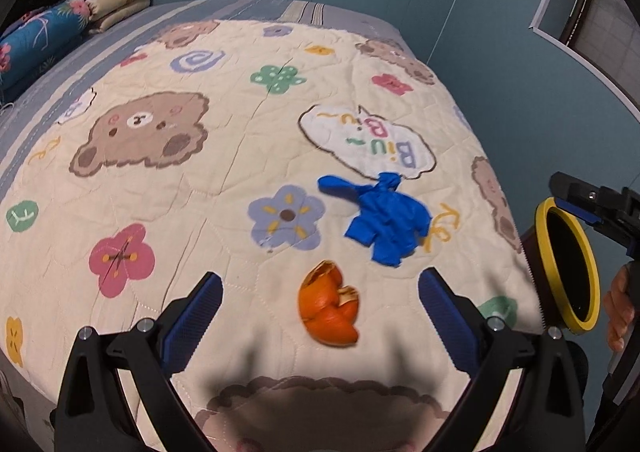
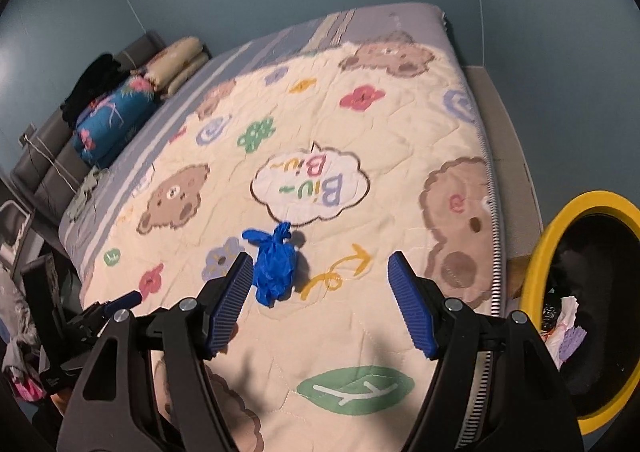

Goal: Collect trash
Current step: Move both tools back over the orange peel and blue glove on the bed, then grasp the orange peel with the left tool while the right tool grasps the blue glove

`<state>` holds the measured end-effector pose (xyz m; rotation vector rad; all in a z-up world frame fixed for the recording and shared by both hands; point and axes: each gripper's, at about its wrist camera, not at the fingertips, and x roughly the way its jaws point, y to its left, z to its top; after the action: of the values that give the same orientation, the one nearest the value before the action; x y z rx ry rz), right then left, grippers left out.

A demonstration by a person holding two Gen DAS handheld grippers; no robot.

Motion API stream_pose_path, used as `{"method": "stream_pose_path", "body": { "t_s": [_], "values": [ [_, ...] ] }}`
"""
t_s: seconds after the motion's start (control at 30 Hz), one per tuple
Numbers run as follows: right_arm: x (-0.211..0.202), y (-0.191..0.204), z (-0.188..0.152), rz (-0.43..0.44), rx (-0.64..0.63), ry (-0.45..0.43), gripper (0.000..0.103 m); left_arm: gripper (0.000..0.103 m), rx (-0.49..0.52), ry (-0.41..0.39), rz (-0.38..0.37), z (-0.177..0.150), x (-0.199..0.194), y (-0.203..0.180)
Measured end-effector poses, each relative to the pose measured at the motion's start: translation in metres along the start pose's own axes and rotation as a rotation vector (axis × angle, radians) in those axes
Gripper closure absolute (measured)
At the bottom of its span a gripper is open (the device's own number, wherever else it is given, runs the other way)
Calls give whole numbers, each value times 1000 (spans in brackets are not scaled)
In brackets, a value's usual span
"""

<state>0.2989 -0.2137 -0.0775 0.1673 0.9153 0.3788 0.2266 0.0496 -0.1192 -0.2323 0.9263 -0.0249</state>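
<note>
Trash bin (image 2: 536,280) beside bed (image 1: 168,180), already holding crumpled paper scraps: part done. Left on quilt: orange peel (image 1: 330,306) and, just beyond peel, blue glove (image 1: 386,222). Left gripper (image 1: 320,292) jaws spread, empty, flanking peel without touching. Right gripper (image 2: 320,280) jaws spread, empty, glove just beyond left fingertip. Two pickups remain, likely.

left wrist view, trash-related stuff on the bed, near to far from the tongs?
Left tongs, open, nothing between them → orange peel → blue glove → "Biu Biu" speech bubble print on the quilt. Yellow-rimmed bin sits off the right edge, not in the line.
</note>
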Motion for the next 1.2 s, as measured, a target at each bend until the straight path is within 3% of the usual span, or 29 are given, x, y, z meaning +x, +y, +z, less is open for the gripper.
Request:
{"method": "stream_pose_path", "body": {
  "t_s": [0.3, 0.97, 1.2],
  "values": [
    [52, 19, -6, -2, -41, 96, 36, 8, -36, 62, -20, -15, 26, 19],
    [156, 52, -3, 1, -147, 250, 37, 9, -45, 139, -71, -23, 71, 21],
    [180, 58, -2, -12, -178, 281, 44, 25, -33, 126, -69, -22, 78, 17]
  ]
}}
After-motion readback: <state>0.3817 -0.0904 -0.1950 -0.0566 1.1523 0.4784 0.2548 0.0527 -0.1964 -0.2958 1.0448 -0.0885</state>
